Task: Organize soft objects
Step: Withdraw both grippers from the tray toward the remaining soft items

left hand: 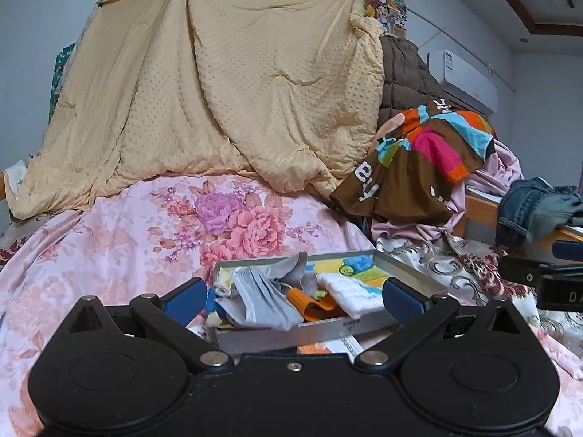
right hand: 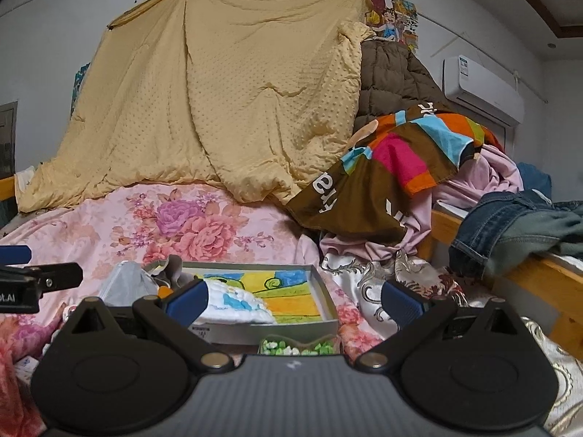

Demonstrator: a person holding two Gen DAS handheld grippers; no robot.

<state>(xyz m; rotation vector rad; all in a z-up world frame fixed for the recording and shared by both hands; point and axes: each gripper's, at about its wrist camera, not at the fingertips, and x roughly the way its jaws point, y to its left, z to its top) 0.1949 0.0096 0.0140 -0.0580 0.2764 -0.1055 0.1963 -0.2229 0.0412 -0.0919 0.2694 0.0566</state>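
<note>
Both claws, left claw (left hand: 293, 296) and right claw (right hand: 293, 296), hang with jaws apart and empty over the shallow box (left hand: 317, 329) on the floral bedspread (left hand: 109, 240), where grey socks (left hand: 260, 300) and a white cloth (right hand: 233, 302) already lie, so sorting seems partly done.

air conditioner (right hand: 481, 87) on wall | poster (right hand: 395, 12) | wooden bed rail (right hand: 539, 276)
</note>
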